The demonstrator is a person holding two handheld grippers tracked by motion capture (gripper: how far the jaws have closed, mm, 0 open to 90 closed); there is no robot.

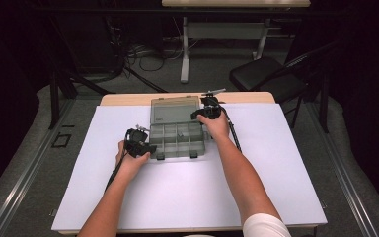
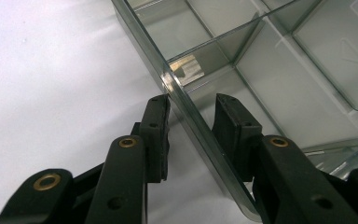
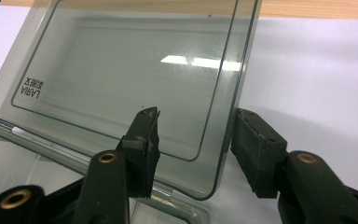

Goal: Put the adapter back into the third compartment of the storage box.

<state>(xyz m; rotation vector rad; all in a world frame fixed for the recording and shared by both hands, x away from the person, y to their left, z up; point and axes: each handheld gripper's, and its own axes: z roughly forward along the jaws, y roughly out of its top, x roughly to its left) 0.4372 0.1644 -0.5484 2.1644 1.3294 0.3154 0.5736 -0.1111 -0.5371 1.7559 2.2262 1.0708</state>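
Observation:
A smoky clear compartment box (image 1: 177, 139) lies open on the white sheet, its lid (image 1: 174, 109) folded back on the far side. My left gripper (image 1: 150, 148) is at the box's near left corner. In the left gripper view, the jaws of this gripper (image 2: 191, 109) straddle the box's side wall (image 2: 200, 140), and a gap shows on the right pad's side. My right gripper (image 1: 197, 114) is at the lid's right edge. Its jaws (image 3: 196, 114) stand on either side of the lid (image 3: 121, 70) edge without pressing it. The compartments in view look empty.
A white sheet (image 1: 187, 187) covers most of the wooden table (image 1: 128, 98). Beyond the table stand a black folding chair (image 1: 266, 76) at the back right and a desk frame (image 1: 227, 29), with cables on the floor between them.

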